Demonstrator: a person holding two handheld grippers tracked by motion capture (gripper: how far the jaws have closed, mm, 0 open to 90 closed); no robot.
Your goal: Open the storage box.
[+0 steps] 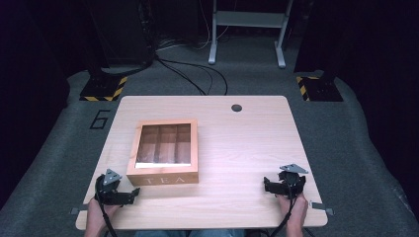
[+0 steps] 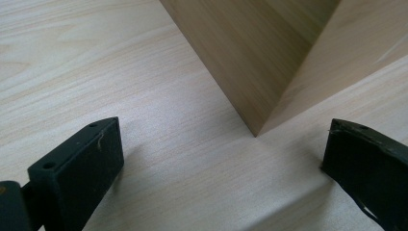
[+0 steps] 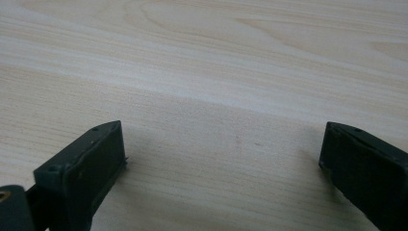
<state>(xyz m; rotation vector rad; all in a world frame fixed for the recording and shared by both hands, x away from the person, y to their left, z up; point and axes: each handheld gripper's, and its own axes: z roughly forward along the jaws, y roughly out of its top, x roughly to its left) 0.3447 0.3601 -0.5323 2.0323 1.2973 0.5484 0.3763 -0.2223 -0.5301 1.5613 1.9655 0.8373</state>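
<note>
Both grippers rest by the counter's (image 1: 247, 143) near edge, left gripper (image 1: 132, 196) and right gripper (image 1: 267, 186) with fingers wide apart, empty. Toward the left edge sits the wooden tea box (image 1: 164, 152) (glass lid closed); I'd steady its near-left corner before lifting the lid.

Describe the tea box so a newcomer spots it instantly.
Start at the light wooden table; on its left half, just ahead of the left tool, sits the tea box. It is a square wooden box with a clear window lid showing three empty compartments, and "TEA" is lettered on its near side. It is the one thing standing on the tabletop besides the tools.
</note>
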